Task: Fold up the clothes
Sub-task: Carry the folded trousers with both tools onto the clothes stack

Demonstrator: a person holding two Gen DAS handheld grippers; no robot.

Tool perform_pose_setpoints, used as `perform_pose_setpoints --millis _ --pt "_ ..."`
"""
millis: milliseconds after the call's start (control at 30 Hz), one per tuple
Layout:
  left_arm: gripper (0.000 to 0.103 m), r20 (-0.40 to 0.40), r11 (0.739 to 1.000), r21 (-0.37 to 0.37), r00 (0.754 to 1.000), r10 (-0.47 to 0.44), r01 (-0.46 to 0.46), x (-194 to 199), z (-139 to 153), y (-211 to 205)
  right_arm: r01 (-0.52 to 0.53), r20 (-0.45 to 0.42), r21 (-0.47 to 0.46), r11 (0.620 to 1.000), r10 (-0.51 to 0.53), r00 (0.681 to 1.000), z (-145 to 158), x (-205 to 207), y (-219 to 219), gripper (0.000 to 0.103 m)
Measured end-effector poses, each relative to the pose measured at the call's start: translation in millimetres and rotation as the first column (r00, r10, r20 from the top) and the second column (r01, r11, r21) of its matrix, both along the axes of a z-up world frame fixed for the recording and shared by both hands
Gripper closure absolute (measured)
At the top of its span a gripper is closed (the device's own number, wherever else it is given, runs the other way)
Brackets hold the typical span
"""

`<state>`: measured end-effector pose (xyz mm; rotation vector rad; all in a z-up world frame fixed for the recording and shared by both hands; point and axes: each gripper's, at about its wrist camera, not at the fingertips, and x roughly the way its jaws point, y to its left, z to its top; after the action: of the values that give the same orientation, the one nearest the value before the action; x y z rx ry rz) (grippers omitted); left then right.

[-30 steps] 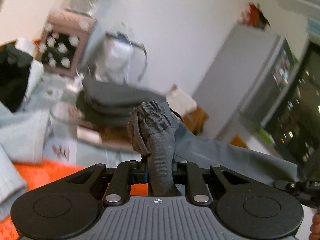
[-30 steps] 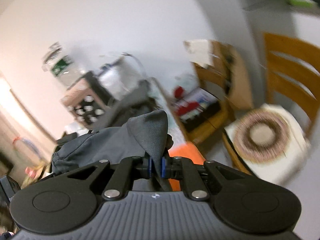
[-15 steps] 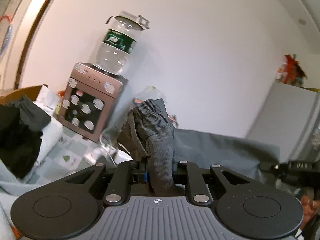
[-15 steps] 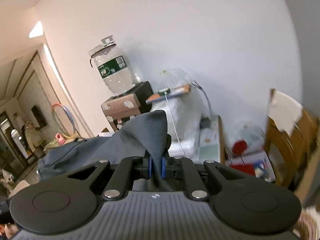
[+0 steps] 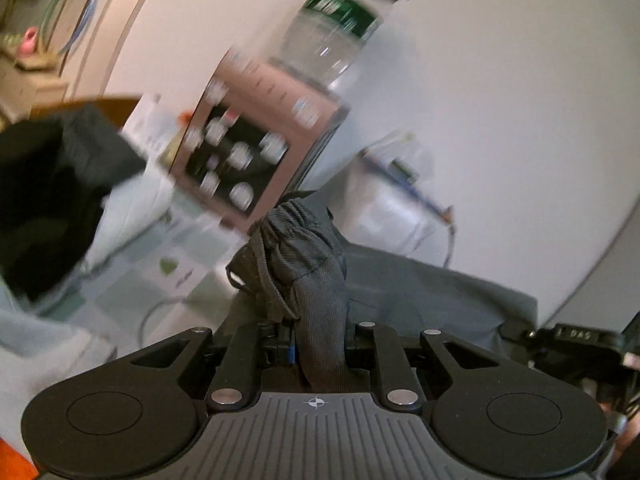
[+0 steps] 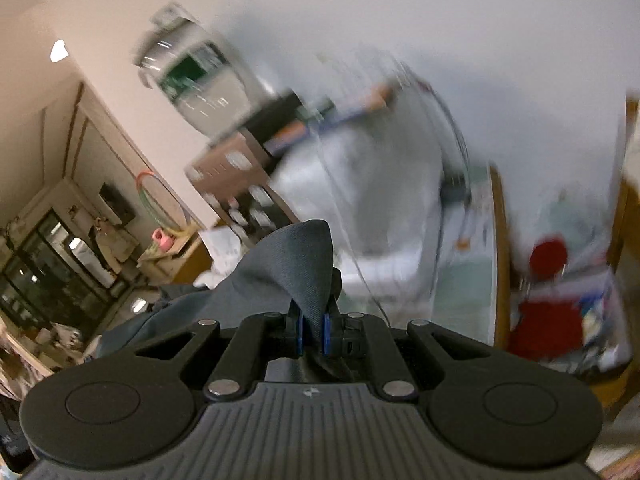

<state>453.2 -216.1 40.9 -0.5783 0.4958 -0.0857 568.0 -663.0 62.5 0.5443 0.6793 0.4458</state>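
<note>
Left gripper (image 5: 320,344): fingers are pinching shut on the gathered, ribbed waistband end of the grey garment (image 5: 308,256); a drawcord is dangling beside the bunched cloth.
Right gripper (image 6: 311,332): fingers are closing almost fully on a thin pointed corner of the same grey cloth (image 6: 308,264); blue pads are showing either side of the fabric.
Garment position: it is hanging in the air between the two tools, well above any surface; in the left view the cloth is stretching off to the right toward the other tool (image 5: 576,340).
Surroundings: both cameras are pointing at the wall, the water dispenser (image 5: 256,148) and its bottle (image 5: 340,28); background is smearing, so the tools are judged to be swinging.
Laying surface: not showing in either view; only a sliver of orange (image 5: 12,460) at the left view's lower edge.
Step in hand: judged to be lifting and spreading the garment by two edges; whether for laying out flat or for bringing one half over, the views are not settling.
Next move calls for: both grips holding firm, the span between them staying taut and level, the cloth coming down without bunching.
Fold state: cannot tell.
</note>
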Motion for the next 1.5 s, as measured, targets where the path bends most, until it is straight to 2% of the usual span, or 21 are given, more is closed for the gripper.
perform_pose_setpoints --millis 100,167,233,367,400,433,533,600,700,800,933,1033,1133,1200,1400,1500 --pt "0.078 -0.037 0.999 -0.035 0.999 0.012 -0.014 7 -27 9 0.025 -0.069 0.096 0.995 -0.019 0.997 -47 13 -15 0.091" --pt "0.067 -0.059 0.998 -0.052 0.998 0.019 -0.022 12 -44 15 0.042 -0.100 0.185 0.982 -0.023 0.995 -74 15 -24 0.089" --pt "0.062 -0.073 0.999 -0.041 0.997 0.013 -0.016 13 -56 20 0.058 -0.131 0.242 0.969 -0.026 0.991 -95 18 -29 0.085" --pt "0.049 -0.070 0.999 -0.053 0.998 -0.004 0.001 9 -71 26 0.089 -0.186 0.269 0.959 -0.039 0.982 -131 17 -32 0.072" --pt "0.049 -0.067 0.998 -0.055 0.998 -0.012 0.008 8 -71 28 0.094 -0.184 0.268 0.959 -0.045 0.982 -135 17 -32 0.065" --pt "0.047 -0.063 0.998 -0.057 0.998 -0.019 0.015 7 -70 29 0.096 -0.175 0.268 0.959 -0.050 0.983 -135 13 -34 0.065" --pt "0.044 -0.048 0.998 -0.052 0.998 -0.034 0.031 1 -61 33 0.104 -0.136 0.217 0.971 -0.075 0.988 -118 1 -34 0.063" --pt "0.042 -0.033 0.998 -0.042 0.998 -0.046 0.044 -4 -53 36 0.108 -0.102 0.161 0.981 -0.092 0.991 -100 -12 -38 0.054" --pt "0.037 0.015 0.999 -0.015 0.999 -0.035 0.035 -13 -39 43 0.108 -0.032 0.055 0.993 -0.106 0.994 -66 -40 -34 0.050" --pt "0.036 0.083 0.998 0.039 0.996 -0.042 0.039 -21 -23 49 0.107 0.030 -0.025 0.994 -0.106 0.994 -38 -71 -26 0.050" --pt "0.038 0.089 0.985 0.138 0.989 -0.119 0.106 -15 -6 48 0.060 0.076 -0.123 0.991 -0.051 0.996 -18 -108 -3 0.050" --pt "0.050 0.043 0.964 0.190 0.979 -0.197 0.185 1 0 43 0.021 0.084 -0.212 0.977 -0.003 0.996 -17 -123 24 0.050" --pt "0.050 0.023 0.934 0.251 0.963 -0.267 0.253 12 -1 36 -0.017 0.088 -0.299 0.954 0.046 0.995 -16 -138 51 0.050" --pt "0.052 -0.001 0.922 0.259 0.954 -0.299 0.289 21 -4 35 -0.039 0.085 -0.353 0.935 0.073 0.994 -17 -148 67 0.050" --pt "0.056 -0.118 0.903 0.312 0.955 -0.272 0.296 39 -26 38 -0.030 0.031 -0.458 0.888 0.050 0.998 -49 -167 85 0.052" --pt "0.055 -0.164 0.908 0.289 0.950 -0.265 0.304 42 -43 44 -0.035 0.001 -0.460 0.887 0.040 0.999 -64 -172 84 0.052"
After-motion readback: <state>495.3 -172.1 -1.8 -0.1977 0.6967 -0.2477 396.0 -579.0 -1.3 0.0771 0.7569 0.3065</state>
